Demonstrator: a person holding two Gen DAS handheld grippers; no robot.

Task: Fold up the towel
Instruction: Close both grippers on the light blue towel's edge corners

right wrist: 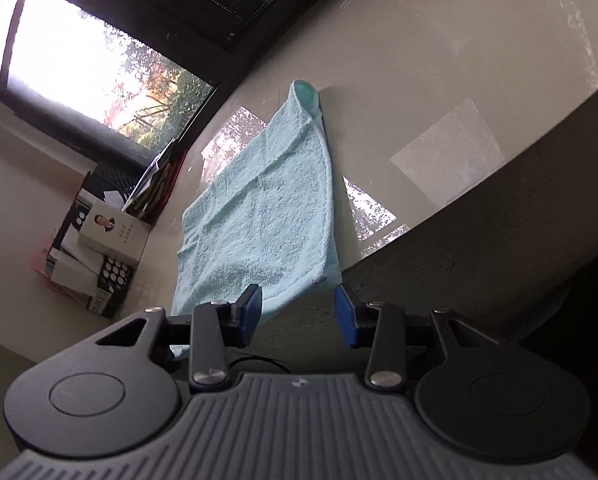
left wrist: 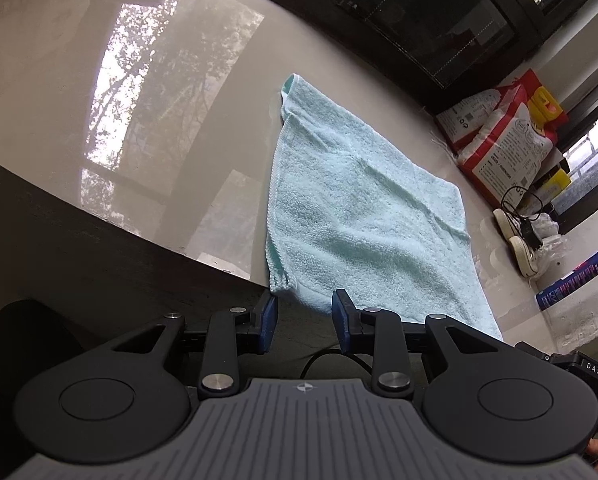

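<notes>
Lining up on the near edge of the pale mint-green terry towel looks like the step in hand: it lies flat and already doubled on the glossy beige worktop, its near hem drooping slightly over the worktop's front edge. The left claw hovers just short of that hem near one near corner, its blue pads spread with nothing between them; the right claw sits likewise at the other near corner, spread and empty. Neither yet touches cloth, as far as I can tell. Next, each claw would probably need to ease forward so a pad slides under the overhanging hem, pinch both layers, then lift and carry the edge toward the far end. The left wrist view alone shows red-and-white printed bags and pale canvas shoes beyond the worktop; the right wrist view alone shows a stack of books and a bright window.
</notes>
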